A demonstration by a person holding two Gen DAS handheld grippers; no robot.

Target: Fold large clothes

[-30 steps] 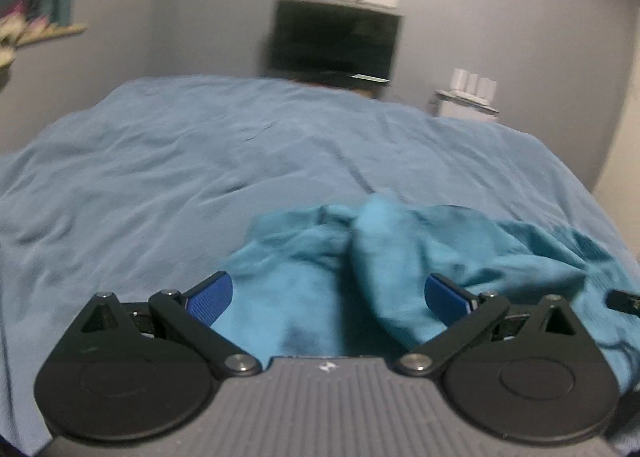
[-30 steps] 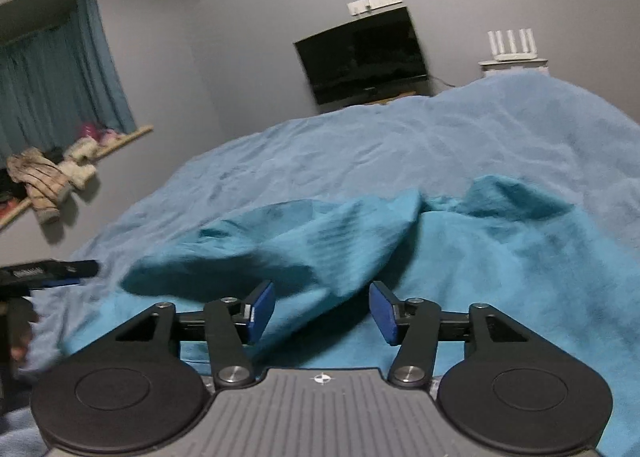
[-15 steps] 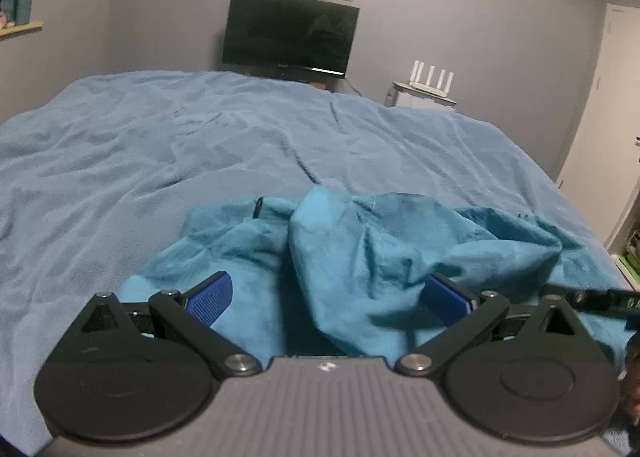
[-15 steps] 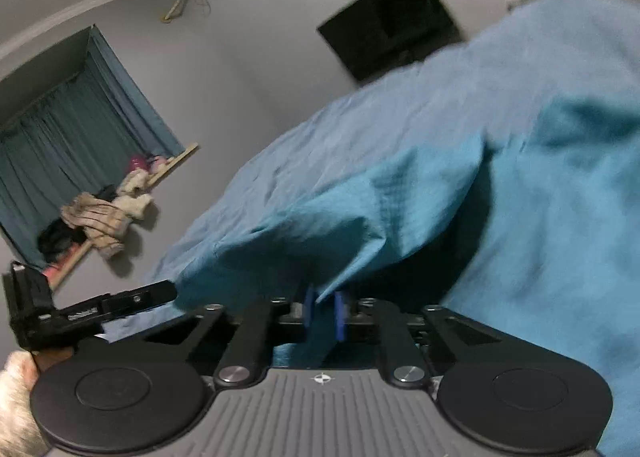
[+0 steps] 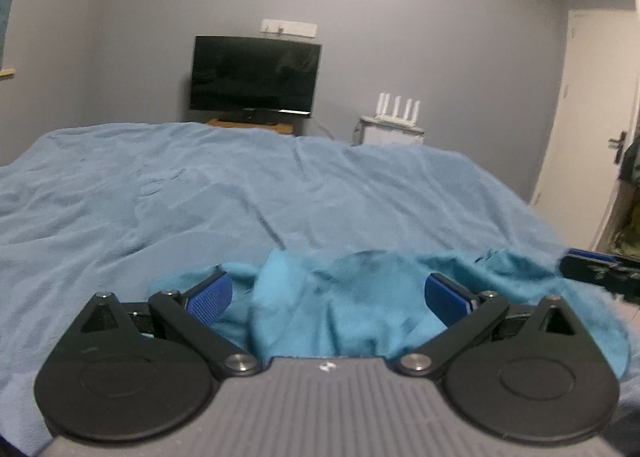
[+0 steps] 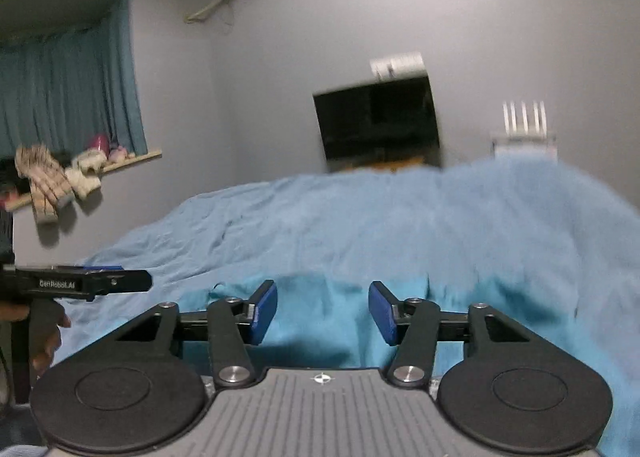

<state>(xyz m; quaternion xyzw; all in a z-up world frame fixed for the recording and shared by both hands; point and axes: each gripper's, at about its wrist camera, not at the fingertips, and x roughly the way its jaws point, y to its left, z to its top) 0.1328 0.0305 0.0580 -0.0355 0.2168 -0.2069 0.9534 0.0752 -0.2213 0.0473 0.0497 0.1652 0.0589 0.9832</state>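
Bed (image 5: 200, 193), one teal garment (image 5: 340, 317)

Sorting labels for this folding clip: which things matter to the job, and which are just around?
Job: teal garment; bed; left gripper; right gripper, jaws opening.
Around: television; router; curtain; door.

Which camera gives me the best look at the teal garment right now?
Left wrist: the teal garment shows its bunched folds and ragged far edge on the bedspread. The right wrist view shows only a blurred, flatter stretch.
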